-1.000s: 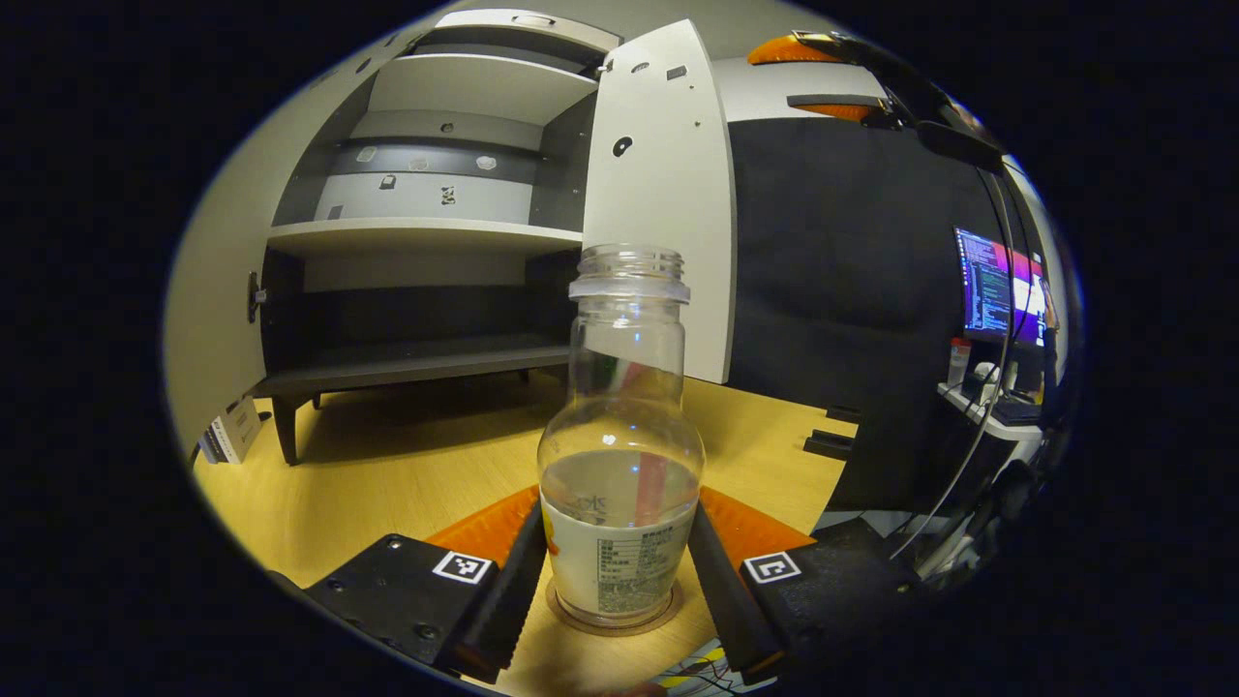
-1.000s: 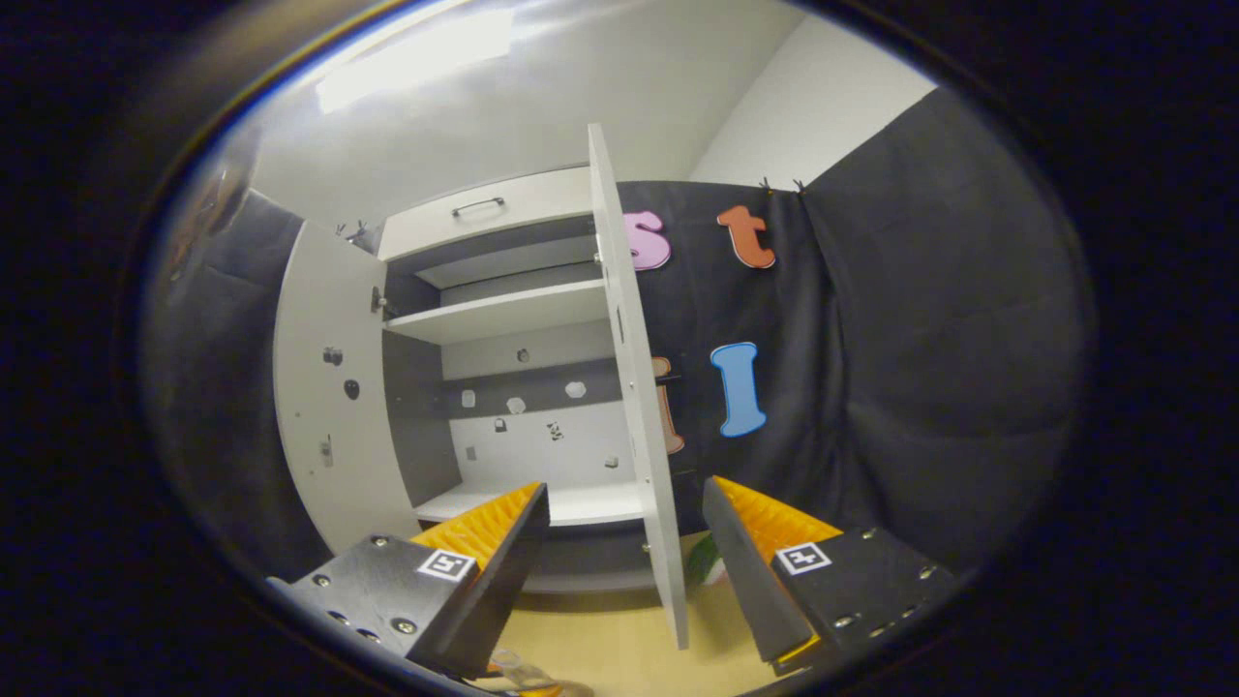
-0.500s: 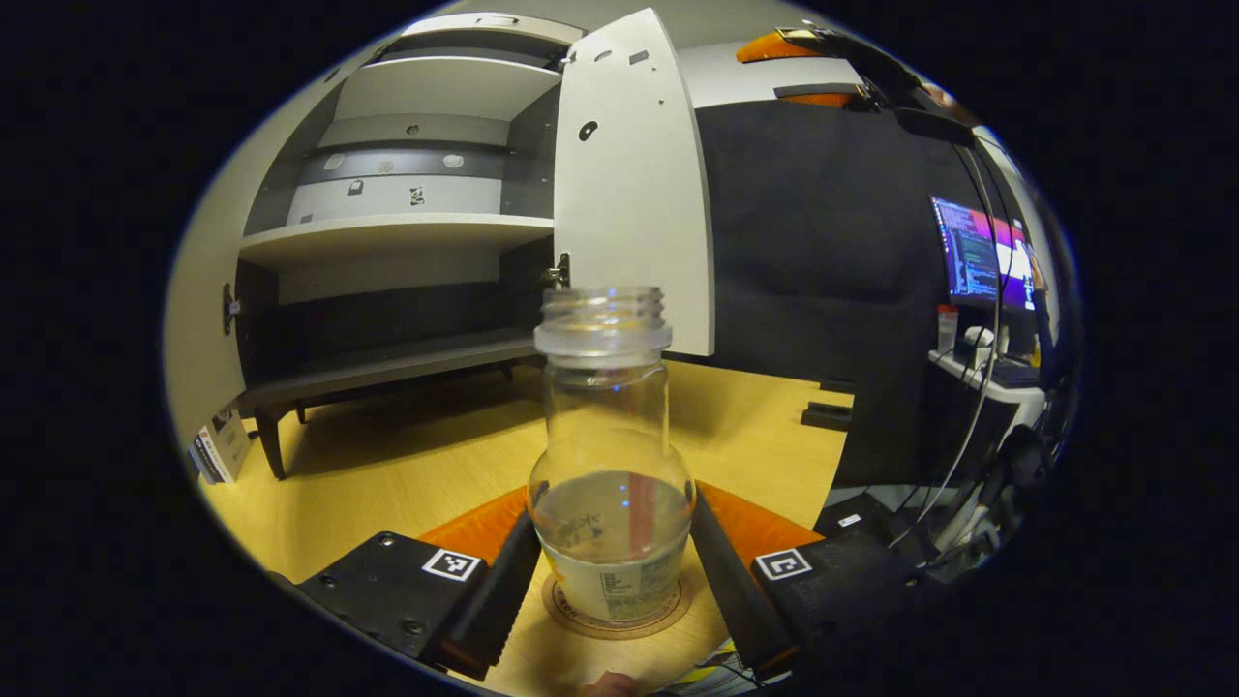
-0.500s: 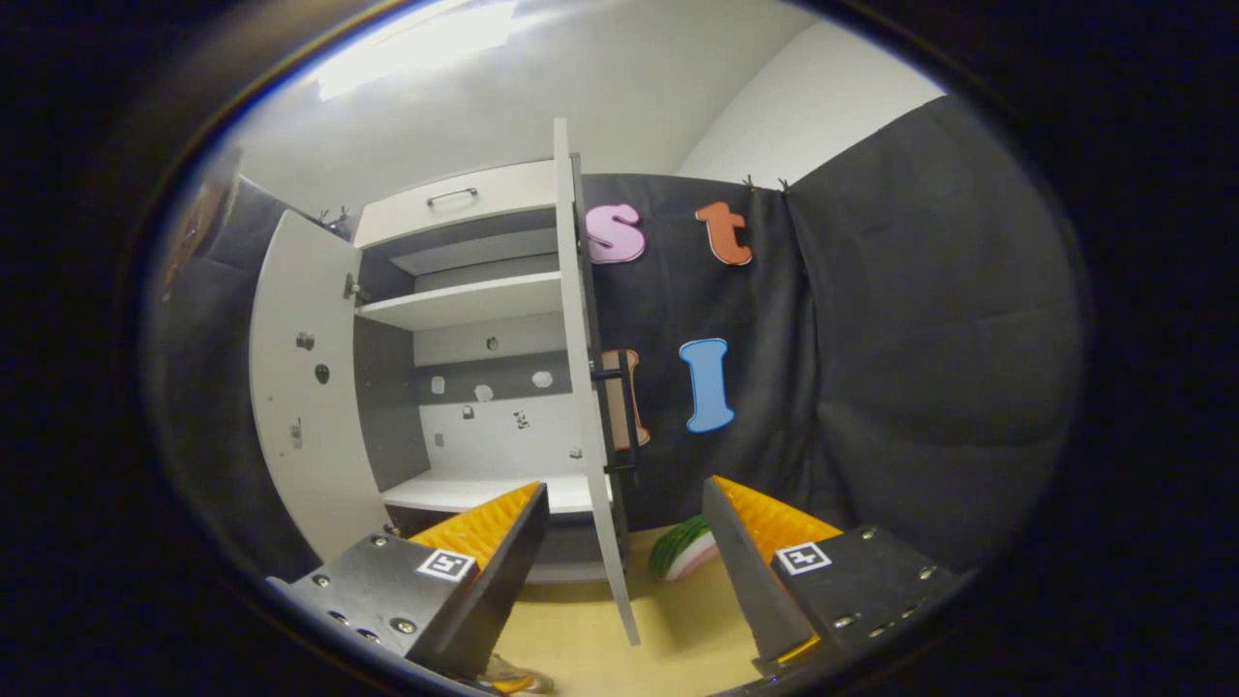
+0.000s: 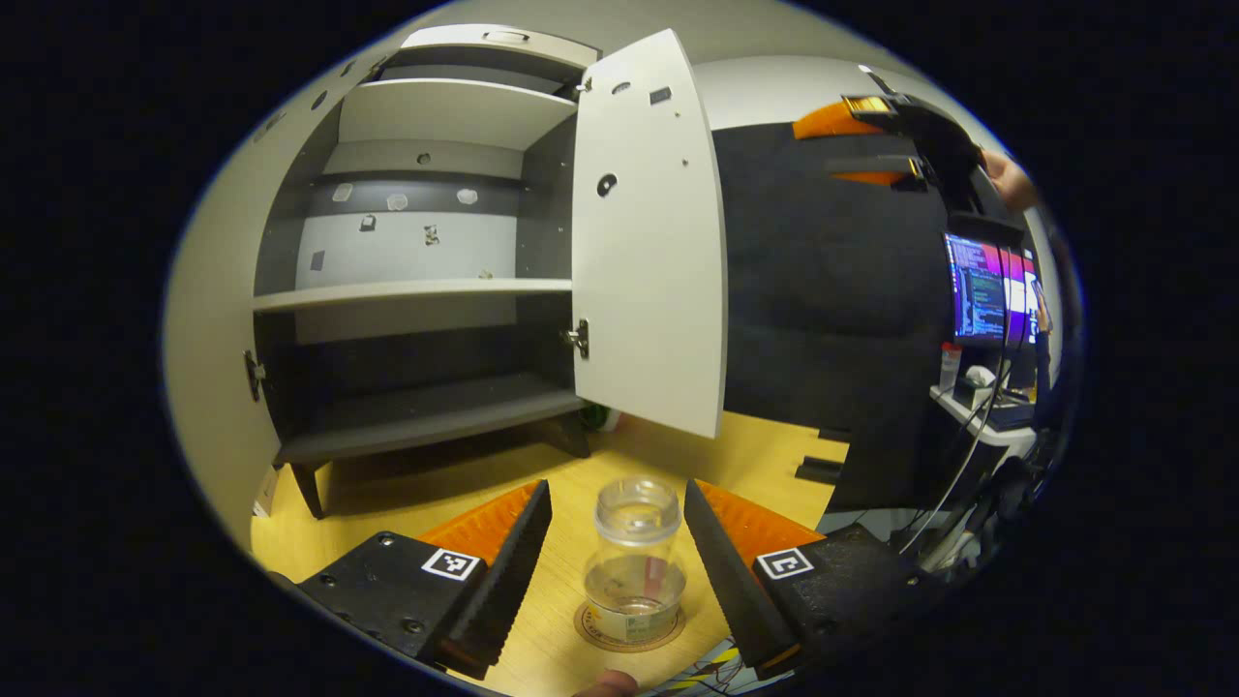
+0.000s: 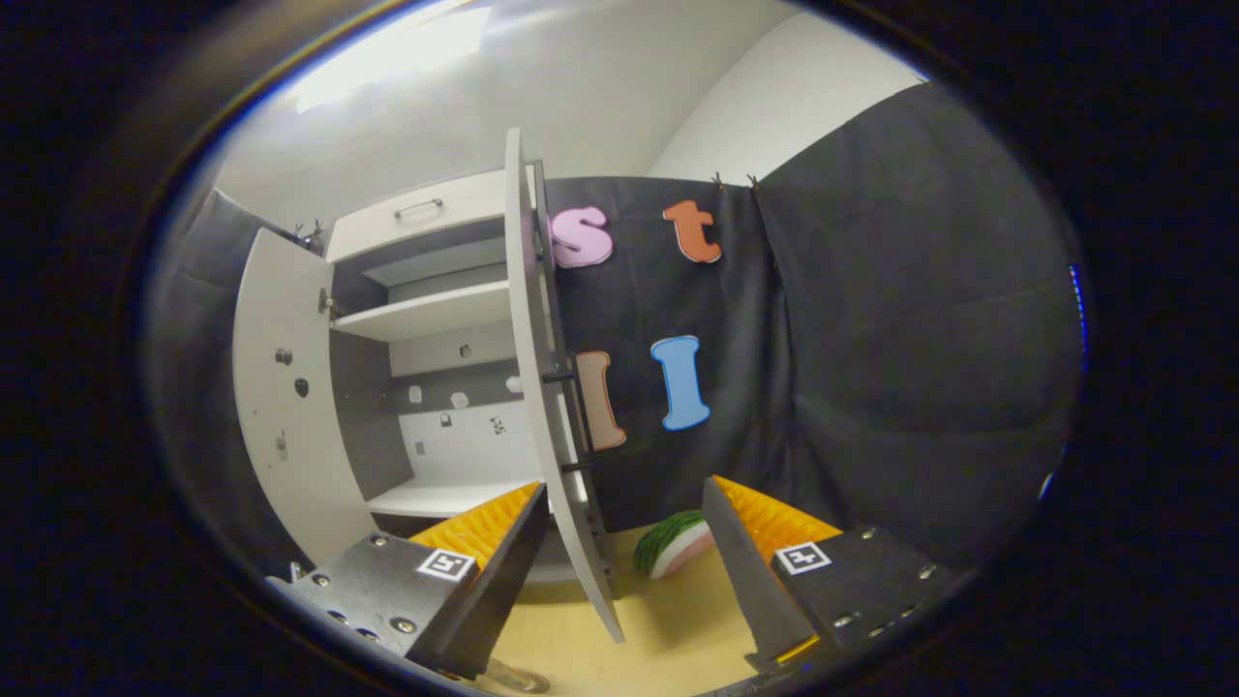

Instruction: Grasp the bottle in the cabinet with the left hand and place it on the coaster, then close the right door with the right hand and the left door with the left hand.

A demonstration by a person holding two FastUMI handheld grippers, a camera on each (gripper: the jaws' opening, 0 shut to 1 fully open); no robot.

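You're over a pale wooden table, smooth and yellowish under the light, with the black cloth wall hung behind it and a lit monitor off on a side desk. The cabinet stands on dark legs at the back of the table, white flat panels outside, grey shelves inside, both doors swung open. In the right gripper view the right door shows nearly edge-on, a thin white slab with a dark bar handle, and the left door is flung wide on the far side. A watermelon-slice toy lies on the table past the right door.

The bottle stands upright on the round coaster, long axis vertical, open threaded mouth pointing up. It's clear plastic, narrow at the neck, bulging below, a little liquid at the bottom and a label round the base.

Your left tongs are released, both ribbed fingers spread wide of the bottle, touching neither side. Your right tongs are spread too, holding nothing, raised toward the right door's edge. In the left gripper view they show high at the right, a hand behind them.
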